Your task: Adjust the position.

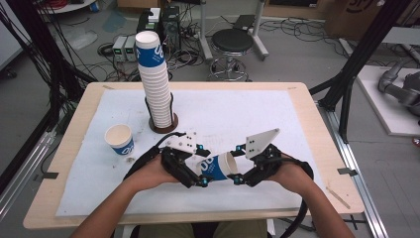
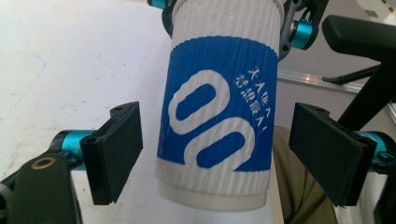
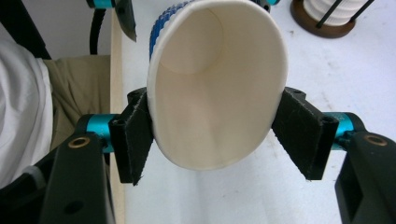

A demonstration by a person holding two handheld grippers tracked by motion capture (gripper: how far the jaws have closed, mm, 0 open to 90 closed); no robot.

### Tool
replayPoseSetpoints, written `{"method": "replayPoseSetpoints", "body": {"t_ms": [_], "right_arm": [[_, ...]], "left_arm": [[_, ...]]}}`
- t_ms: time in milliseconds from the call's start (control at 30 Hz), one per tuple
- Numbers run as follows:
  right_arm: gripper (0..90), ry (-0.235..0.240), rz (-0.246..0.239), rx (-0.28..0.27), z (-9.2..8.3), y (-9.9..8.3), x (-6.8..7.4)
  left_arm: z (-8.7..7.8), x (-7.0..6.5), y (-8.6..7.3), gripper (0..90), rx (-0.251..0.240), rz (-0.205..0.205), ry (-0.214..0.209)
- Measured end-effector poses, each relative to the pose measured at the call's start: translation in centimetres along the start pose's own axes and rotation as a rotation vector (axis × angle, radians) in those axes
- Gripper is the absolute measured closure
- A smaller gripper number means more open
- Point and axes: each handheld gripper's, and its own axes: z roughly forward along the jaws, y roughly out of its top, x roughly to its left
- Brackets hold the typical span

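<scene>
I hold a paper cup [image 1: 218, 167] on its side above the near part of the desk [image 1: 307, 114], between my two grippers. My right gripper [image 1: 237, 163] grasps it at the open rim: in the right gripper view both pads press on the rim, and the mouth of the cup [image 3: 217, 88] is squeezed to an oval shape. My left gripper [image 1: 198, 171] is around the bottom end of the same cup [image 2: 217, 112], but its jaws are released; in the left gripper view each pad stands apart from the ribbed wall, with a gap on both sides. The blue band with white print faces up. Farther on the desk, a tall stack of cups [image 1: 156, 84] stands in a round holder, and one single cup [image 1: 120, 139] stands upright to the left of it.
</scene>
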Motion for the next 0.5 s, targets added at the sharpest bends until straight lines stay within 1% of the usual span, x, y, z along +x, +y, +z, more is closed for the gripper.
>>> {"method": "replayPoseSetpoints", "body": {"t_ms": [100,267,400,500], "right_arm": [[32.0,0.013,-0.002,0.030,0.3,0.4,0.1],[31.3,0.016,-0.021,0.091,0.8,1.3,0.2],[31.0,0.017,-0.033,0.136,1.2,1.9,0.3],[30.9,0.024,-0.042,0.160,1.4,2.3,0.4]], "left_arm": [[0.3,0.0,-0.1,17.8,0.027,0.004,-0.002],[0.9,-0.1,-0.2,18.4,0.065,0.010,-0.008],[1.3,-0.1,-0.2,19.4,0.088,0.007,-0.017],[1.6,-0.1,-0.3,21.2,0.103,0.010,-0.020]]}}
